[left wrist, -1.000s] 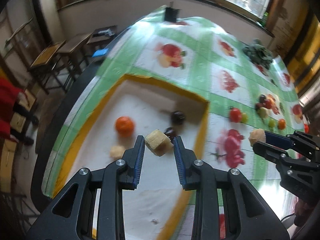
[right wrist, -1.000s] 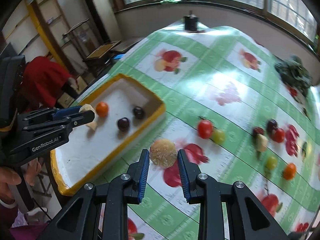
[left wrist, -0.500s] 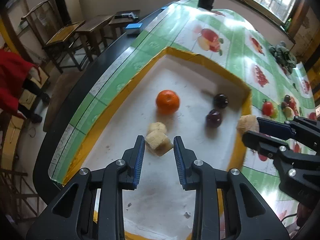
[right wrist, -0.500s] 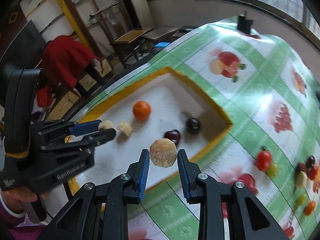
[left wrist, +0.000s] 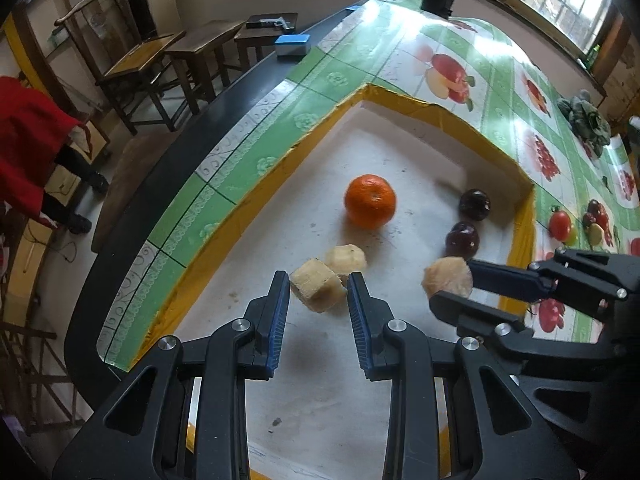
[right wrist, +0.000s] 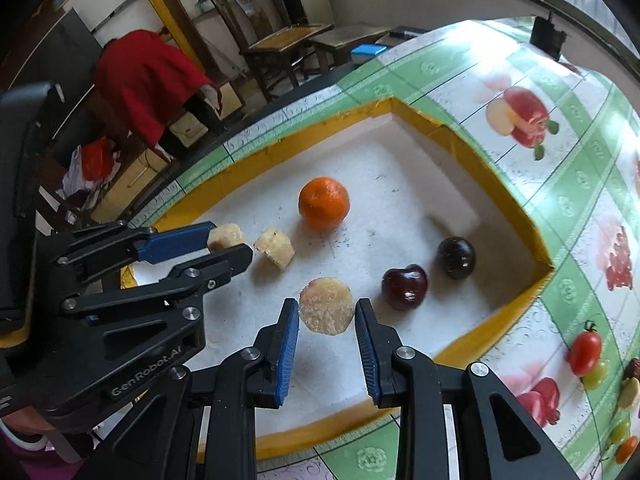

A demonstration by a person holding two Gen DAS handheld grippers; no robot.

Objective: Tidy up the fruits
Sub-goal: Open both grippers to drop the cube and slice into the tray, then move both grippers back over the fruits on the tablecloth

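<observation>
We hold a pale cut chunk of fruit [left wrist: 317,290] clamped between the blue pads of our left gripper [left wrist: 318,292], over the white floor of the yellow-rimmed tray [left wrist: 416,106]. Just beyond it lies a second pale chunk [left wrist: 346,258], and farther ahead sits the orange [left wrist: 370,200]. Our right gripper [right wrist: 326,312] pinches a round pale slice [right wrist: 326,311], also above the tray floor. Ahead and to its right are two dark plums [right wrist: 404,287]. A red tomato [right wrist: 585,352] and other small fruits lie on the fruit-print tablecloth [right wrist: 568,208] far to its right, outside the tray.
</observation>
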